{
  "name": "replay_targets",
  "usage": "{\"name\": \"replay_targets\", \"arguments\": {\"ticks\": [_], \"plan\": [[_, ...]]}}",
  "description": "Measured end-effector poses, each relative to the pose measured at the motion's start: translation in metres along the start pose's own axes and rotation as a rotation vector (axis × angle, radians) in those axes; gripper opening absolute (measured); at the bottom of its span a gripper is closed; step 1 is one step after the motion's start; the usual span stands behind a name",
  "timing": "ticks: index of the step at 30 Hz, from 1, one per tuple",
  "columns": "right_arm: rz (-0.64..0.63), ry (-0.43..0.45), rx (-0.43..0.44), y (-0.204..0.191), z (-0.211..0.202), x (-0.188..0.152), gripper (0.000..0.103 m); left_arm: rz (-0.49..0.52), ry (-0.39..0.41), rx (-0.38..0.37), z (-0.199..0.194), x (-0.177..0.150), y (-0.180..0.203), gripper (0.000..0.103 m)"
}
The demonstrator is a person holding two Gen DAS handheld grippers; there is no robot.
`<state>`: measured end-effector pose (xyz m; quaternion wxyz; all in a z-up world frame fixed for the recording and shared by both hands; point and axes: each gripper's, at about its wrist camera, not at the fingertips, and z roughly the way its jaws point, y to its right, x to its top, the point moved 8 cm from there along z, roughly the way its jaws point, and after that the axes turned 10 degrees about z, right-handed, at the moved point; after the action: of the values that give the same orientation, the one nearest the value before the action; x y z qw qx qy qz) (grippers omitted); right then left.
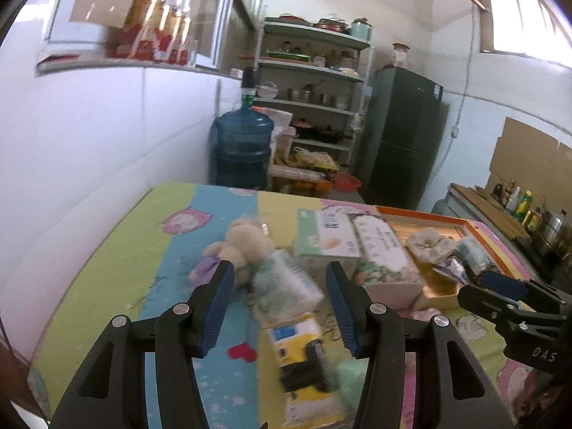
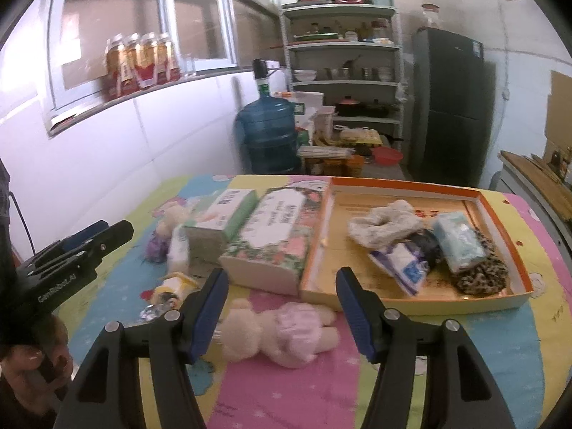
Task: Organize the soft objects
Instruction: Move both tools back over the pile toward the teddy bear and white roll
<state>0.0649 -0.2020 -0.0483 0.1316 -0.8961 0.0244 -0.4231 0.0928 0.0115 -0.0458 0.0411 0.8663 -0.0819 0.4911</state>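
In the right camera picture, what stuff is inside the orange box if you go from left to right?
White fluffy cloth → blue-and-white packet → light blue tissue pack → leopard-print scrunchie, all in the orange tray.

On the striped cartoon-print tablecloth [image 2: 500, 350], an orange-rimmed shallow cardboard tray [image 2: 400, 184] is sitting to the right. Inside it, a cream knitted scrunchie [image 2: 384, 223] is lying at the back left, a pale blue tissue pack [image 2: 459, 246] to its right, and a white-and-blue plastic packet [image 2: 400, 264] in front. Just left of the tray, a floral tissue box [image 2: 271, 239] is resting, with a green-and-white tissue box [image 2: 221, 220] beside it further left. In front of the floral box, a cream teddy bear in a pink dress [image 2: 275, 332] is lying on its side. Left of the green box, a cream bear in a purple dress [image 1: 232, 250] is lying.
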Motion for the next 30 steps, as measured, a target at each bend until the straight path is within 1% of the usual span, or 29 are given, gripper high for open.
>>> {"name": "replay_targets", "arguments": {"ticks": [7,11,16,23,30], "plan": [[-0.040,-0.027,0.051,-0.038,0.013,-0.007,0.062,-0.039,-0.015,0.031,0.002,-0.014,-0.037,0.055],[-0.059,-0.049,0.098,-0.062,0.025,-0.010,0.062,-0.059,-0.014,0.050,0.002,-0.019,-0.054,0.055],[-0.069,-0.098,0.153,-0.087,0.047,-0.014,0.062,-0.077,-0.022,0.059,0.005,-0.025,-0.069,0.055],[-0.058,-0.161,0.178,-0.105,0.080,-0.019,0.062,-0.060,-0.039,0.033,0.021,-0.028,-0.079,0.055],[-0.051,-0.195,0.167,-0.111,0.103,-0.018,0.062,-0.009,-0.072,-0.024,0.043,-0.027,-0.082,0.055]]}}
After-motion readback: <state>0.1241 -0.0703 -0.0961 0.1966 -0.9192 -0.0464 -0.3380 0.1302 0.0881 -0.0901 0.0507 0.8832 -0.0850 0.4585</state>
